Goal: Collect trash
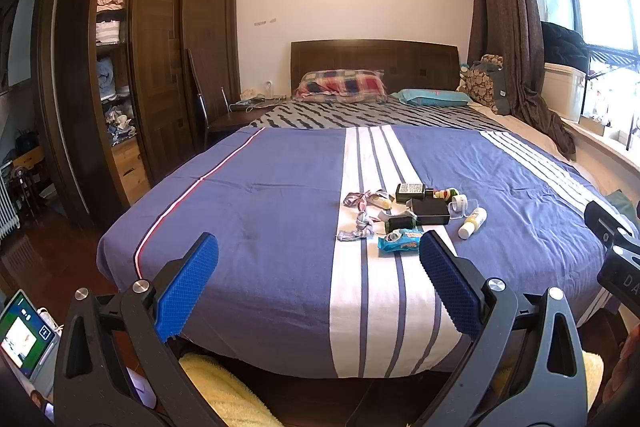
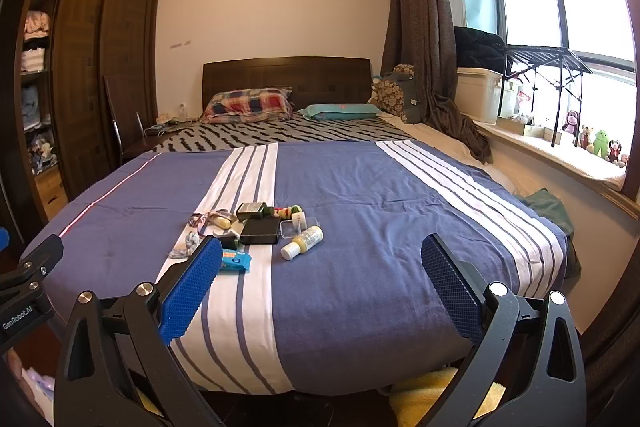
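A cluster of small items lies on the blue and white striped bedspread (image 1: 260,211) (image 2: 360,211). Among them are a blue snack packet (image 1: 400,239) (image 2: 237,261), a small white and yellow bottle (image 1: 473,222) (image 2: 303,241), a black box (image 1: 430,211) (image 2: 260,229), crumpled wrappers (image 1: 360,225) (image 2: 188,242) and a clear plastic piece (image 1: 460,205) (image 2: 294,225). My left gripper (image 1: 318,249) stands wide open short of the pile, at the foot of the bed. My right gripper (image 2: 322,251) is likewise open and holds nothing. Neither touches any item.
A dark wooden wardrobe (image 1: 160,67) stands left of the bed, with a chair (image 1: 216,115) beside it. Pillows (image 1: 340,85) lie at the headboard. A window ledge (image 2: 560,151) with toys and a storage box runs along the right. A yellow towel (image 1: 224,387) lies on the floor.
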